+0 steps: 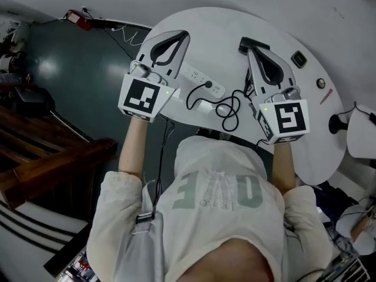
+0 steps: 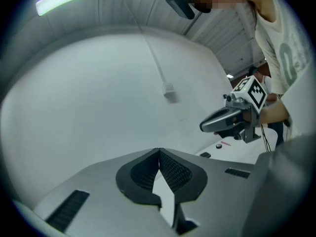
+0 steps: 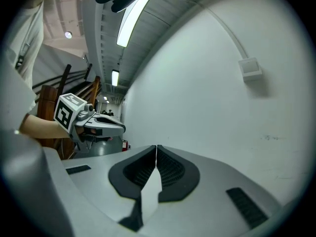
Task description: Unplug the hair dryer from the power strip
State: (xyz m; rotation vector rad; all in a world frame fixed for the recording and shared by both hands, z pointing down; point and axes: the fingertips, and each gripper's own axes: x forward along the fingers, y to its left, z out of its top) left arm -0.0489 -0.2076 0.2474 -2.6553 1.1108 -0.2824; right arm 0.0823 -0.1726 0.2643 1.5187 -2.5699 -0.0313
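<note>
Jaws together on both tools, nothing held; black plug (image 1: 208,84) seated in the power strip (image 1: 202,82).

Left gripper (image 2: 159,153): ribbed pads meet at the tips, nothing between them, aimed level at a bare white wall (image 2: 98,93). Right gripper (image 3: 156,149): pads likewise pressed tip to tip, empty, touching nothing. Both hang side by side over the round white table (image 1: 205,22). The white strip lies on the table between the two grippers, nearer the left one, just beside its body. The black cord (image 1: 230,109) runs from the plug, loops toward the right gripper and passes under it. Dark shape (image 1: 245,42) sits at the right gripper's tips; cannot tell what it is.
</note>
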